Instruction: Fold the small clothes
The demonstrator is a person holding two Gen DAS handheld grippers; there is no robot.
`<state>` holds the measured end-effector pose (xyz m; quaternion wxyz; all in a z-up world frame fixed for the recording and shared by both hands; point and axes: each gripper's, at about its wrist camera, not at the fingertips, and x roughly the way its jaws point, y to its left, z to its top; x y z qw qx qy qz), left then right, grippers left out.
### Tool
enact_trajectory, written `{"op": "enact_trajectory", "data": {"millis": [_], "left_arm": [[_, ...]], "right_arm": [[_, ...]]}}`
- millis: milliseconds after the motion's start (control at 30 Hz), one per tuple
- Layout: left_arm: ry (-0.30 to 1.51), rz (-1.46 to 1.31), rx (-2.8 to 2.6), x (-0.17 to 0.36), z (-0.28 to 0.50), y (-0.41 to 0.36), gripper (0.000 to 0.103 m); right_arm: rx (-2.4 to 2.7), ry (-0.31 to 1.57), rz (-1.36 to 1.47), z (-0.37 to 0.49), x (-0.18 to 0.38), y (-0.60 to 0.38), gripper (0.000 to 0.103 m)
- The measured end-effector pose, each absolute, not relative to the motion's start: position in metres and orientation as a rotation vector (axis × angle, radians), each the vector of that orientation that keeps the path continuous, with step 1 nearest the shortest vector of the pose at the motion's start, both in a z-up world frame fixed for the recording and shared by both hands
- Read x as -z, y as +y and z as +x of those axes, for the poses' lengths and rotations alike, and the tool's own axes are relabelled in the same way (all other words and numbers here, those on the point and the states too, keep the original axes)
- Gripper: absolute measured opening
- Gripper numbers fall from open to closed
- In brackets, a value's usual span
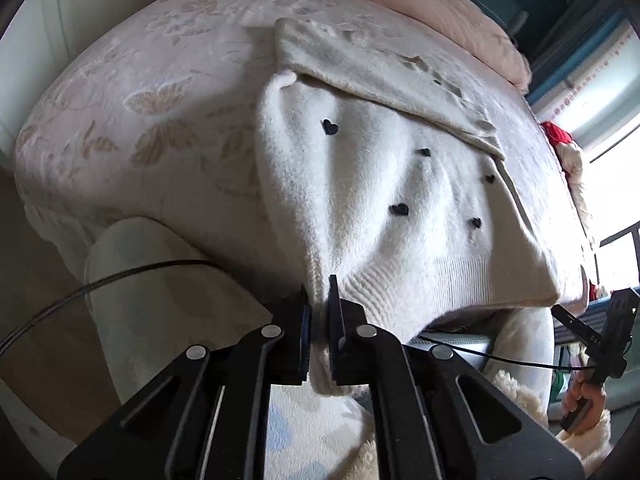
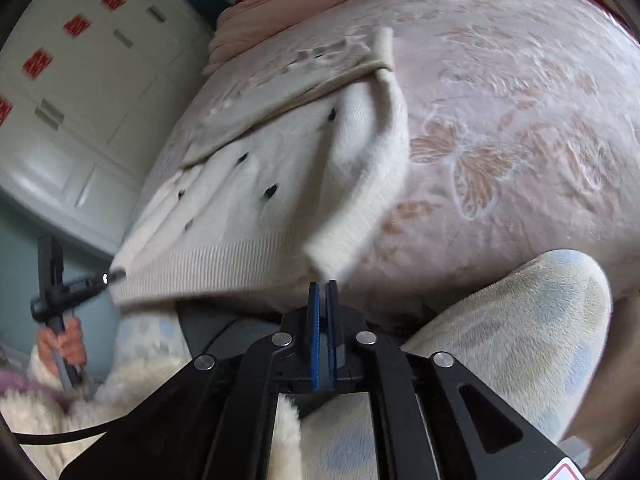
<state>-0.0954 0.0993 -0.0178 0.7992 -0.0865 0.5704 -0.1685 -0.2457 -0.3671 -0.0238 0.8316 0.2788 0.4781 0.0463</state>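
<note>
A small white fuzzy sweater (image 1: 380, 200) with black heart spots lies on the bed, its ribbed hem at the near edge. A beige garment (image 1: 380, 68) lies across its far part. My left gripper (image 1: 318, 292) is shut on the sweater's hem corner, with cloth bunched between the fingers. In the right wrist view the sweater (image 2: 260, 200) lies left of centre, and a sleeve cuff (image 2: 340, 248) hangs just above my right gripper (image 2: 323, 285), whose pads are pressed together; the cuff tip meets the fingertips. The left gripper (image 2: 114, 276) shows at the sweater's left hem corner.
The bed (image 1: 140, 120) has a pale floral cover, with a pink quilt (image 1: 440, 4) folded at its far side. The person's knees in fleece trousers (image 2: 520, 332) press against the bed's near edge. A white wardrobe (image 2: 80, 80) stands to the left and a window (image 1: 608, 120) to the right.
</note>
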Motion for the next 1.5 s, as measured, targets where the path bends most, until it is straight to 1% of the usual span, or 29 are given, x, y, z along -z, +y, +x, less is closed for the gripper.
{"op": "enact_trajectory", "data": {"millis": [33, 67, 100, 167, 333, 433, 467, 500, 533, 633, 667, 700, 733, 767, 800, 933, 967, 1000, 1033, 1067, 1167, 1200, 1333, 1400, 1500], "left_arm": [[1.234, -0.204, 0.358, 0.022, -0.093, 0.099, 0.005], [1.238, -0.209, 0.354, 0.024, -0.092, 0.1, 0.005], [1.238, -0.202, 0.347, 0.026, -0.092, 0.098, 0.005], [1.233, -0.198, 0.345, 0.026, -0.091, 0.098, 0.005], [1.236, -0.217, 0.328, 0.027, -0.093, 0.101, 0.005], [1.239, -0.214, 0.321, 0.028, -0.093, 0.099, 0.005], [1.24, -0.213, 0.323, 0.029, -0.093, 0.099, 0.005], [1.241, -0.212, 0.322, 0.029, -0.093, 0.098, 0.005], [1.24, -0.214, 0.323, 0.029, -0.092, 0.097, 0.005], [1.238, -0.216, 0.329, 0.028, -0.092, 0.096, 0.005], [1.234, -0.216, 0.332, 0.027, -0.093, 0.096, 0.005], [1.228, -0.215, 0.333, 0.026, -0.094, 0.096, 0.005], [1.226, -0.218, 0.333, 0.025, -0.094, 0.096, 0.005], [1.226, -0.222, 0.333, 0.025, -0.094, 0.096, 0.005], [1.228, -0.222, 0.33, 0.027, -0.094, 0.096, 0.005], [1.233, -0.223, 0.326, 0.03, -0.094, 0.094, 0.005], [1.233, -0.224, 0.326, 0.03, -0.095, 0.094, 0.005], [1.233, -0.223, 0.327, 0.03, -0.095, 0.094, 0.005], [1.233, -0.224, 0.326, 0.03, -0.095, 0.094, 0.005], [1.234, -0.228, 0.326, 0.031, -0.094, 0.095, 0.005], [1.247, -0.28, 0.326, 0.032, -0.093, 0.1, 0.005], [1.248, -0.292, 0.334, 0.029, -0.095, 0.103, 0.005], [1.263, -0.263, 0.382, 0.019, -0.106, 0.113, 0.004], [1.289, -0.249, 0.397, 0.014, -0.115, 0.118, 0.004], [1.314, -0.238, 0.419, 0.005, -0.13, 0.122, 0.004]], "right_arm": [[-0.083, 1.027, 0.622, -0.238, 0.032, -0.372, 0.024], [-0.055, 1.04, 0.626, -0.232, 0.037, -0.374, 0.046], [-0.019, 1.051, 0.622, -0.222, 0.044, -0.378, 0.056], [0.006, 1.061, 0.611, -0.21, 0.053, -0.379, 0.058], [0.083, 1.2, 0.607, -0.183, 0.092, -0.38, 0.061], [0.092, 1.21, 0.589, -0.178, 0.097, -0.378, 0.062], [0.089, 1.207, 0.59, -0.177, 0.098, -0.378, 0.051], [0.079, 1.198, 0.594, -0.176, 0.098, -0.378, 0.014], [0.064, 1.191, 0.608, -0.177, 0.098, -0.378, 0.009], [0.05, 1.158, 0.655, -0.186, 0.087, -0.382, 0.009], [0.06, 1.145, 0.646, -0.19, 0.082, -0.384, 0.014], [0.086, 1.146, 0.625, -0.196, 0.078, -0.386, 0.027], [0.109, 1.159, 0.607, -0.198, 0.077, -0.387, 0.038], [0.129, 1.168, 0.597, -0.202, 0.076, -0.388, 0.056], [0.136, 1.168, 0.591, -0.205, 0.076, -0.391, 0.059], [0.102, 1.222, 0.621, -0.199, 0.092, -0.392, 0.059], [0.086, 1.236, 0.633, -0.196, 0.098, -0.389, 0.054], [0.046, 1.249, 0.656, -0.191, 0.104, -0.387, 0.032], [0.012, 1.248, 0.678, -0.188, 0.108, -0.383, 0.016], [-0.016, 1.237, 0.698, -0.187, 0.108, -0.38, 0.011], [-0.089, 1.15, 0.709, -0.189, 0.091, -0.372, 0.009], [-0.122, 1.1, 0.708, -0.199, 0.076, -0.371, 0.009], [-0.174, 1.001, 0.64, -0.242, 0.032, -0.373, 0.008], [-0.185, 0.998, 0.612, -0.263, 0.017, -0.374, 0.007], [-0.218, 1.047, 0.574, -0.293, 0.005, -0.375, 0.007]]}}
